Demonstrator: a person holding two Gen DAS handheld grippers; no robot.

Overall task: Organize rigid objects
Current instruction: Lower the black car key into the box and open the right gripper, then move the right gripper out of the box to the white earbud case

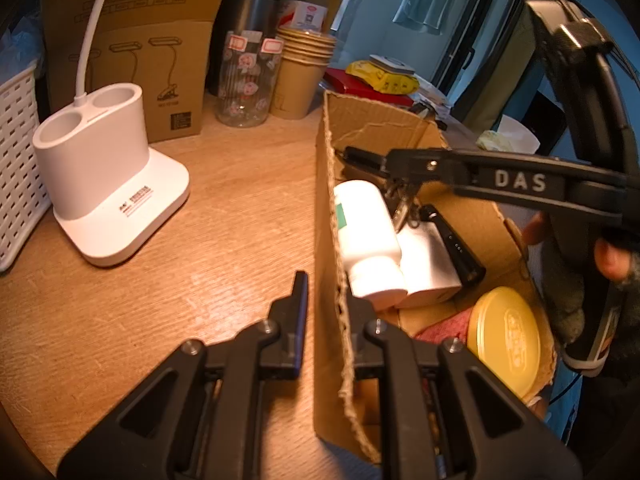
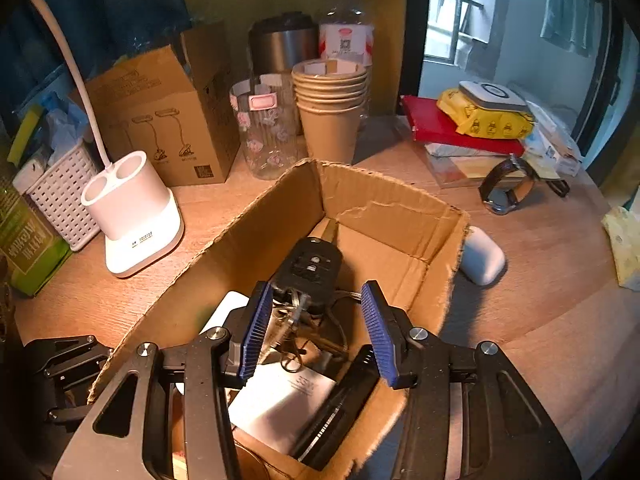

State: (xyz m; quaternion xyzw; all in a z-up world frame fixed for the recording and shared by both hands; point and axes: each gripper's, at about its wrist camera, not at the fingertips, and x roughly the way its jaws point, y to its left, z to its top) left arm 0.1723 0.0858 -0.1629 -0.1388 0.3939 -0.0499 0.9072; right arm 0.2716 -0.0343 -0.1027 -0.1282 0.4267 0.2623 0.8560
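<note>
Black car key (image 2: 310,268) with key ring lies inside cardboard box (image 2: 256,224), toward its far corner. Right claw (image 2: 316,330) wide, above the ring. Left claw (image 1: 326,304) narrowly straddles box's left wall; bare counter (image 1: 240,200) beside.

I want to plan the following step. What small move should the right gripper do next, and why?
Probably lift the right gripper straight up out of the cardboard box. Its jaws stand open, apart from the car key, which appears to lie inside the box already.
</note>
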